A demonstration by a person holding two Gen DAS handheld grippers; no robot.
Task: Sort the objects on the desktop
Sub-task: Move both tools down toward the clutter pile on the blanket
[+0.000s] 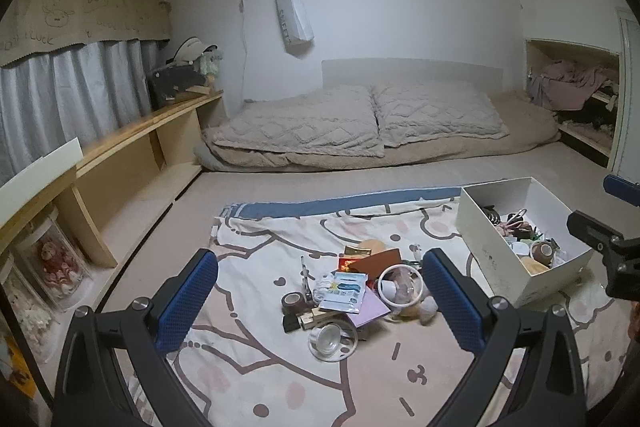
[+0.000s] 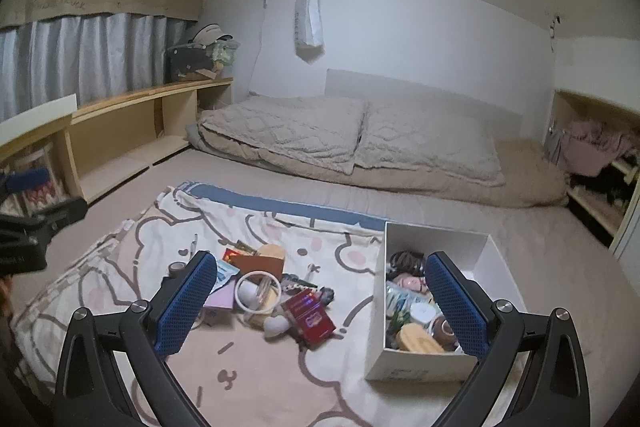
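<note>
Left wrist view: left gripper [image 1: 320, 291] held above a cartoon-print blanket [image 1: 248, 259], jaws spread wide, nothing between the blue pads [image 1: 188, 303]. Below and between the fingers sits the pile of small items [image 1: 348, 291]: tape roll [image 1: 292, 301], white ring [image 1: 400, 285] over a plush toy [image 1: 420, 307], blue-white packet [image 1: 346, 291], purple card [image 1: 370, 311], brown wallet [image 1: 378, 261], clear round lid [image 1: 332, 337], dark small blocks at the pile's left edge. White box [image 1: 524, 283] stands on the blanket to the right of the pile, apart from it, already holding mixed small things. Right gripper's dark body [image 1: 616, 251] pokes in at the right edge, just beside the box; its fingertips are out of frame here. Bed [image 1: 360, 123] at the back, wooden shelf [image 1: 132, 131] on the left under grey curtains [image 1: 72, 95]. Right wrist view: right gripper [image 2: 320, 303] also hovering, jaws released wide, empty. Its right pad [image 2: 456, 299] overlaps the box [image 2: 420, 363] in the frame; contact cannot be told. Box contents visible: yellow round piece [image 2: 418, 339], white jar [image 2: 422, 313], brown cup [image 2: 444, 329], dark coil at the far end. Pile [image 2: 276, 291] lies left of the box on the blanket [image 2: 132, 259]: ring [image 2: 258, 293], red booklet [image 2: 310, 317], wallet [image 2: 260, 263], tape [image 2: 178, 269]. Left gripper's body [image 2: 32, 227] shows at the left edge.
</note>
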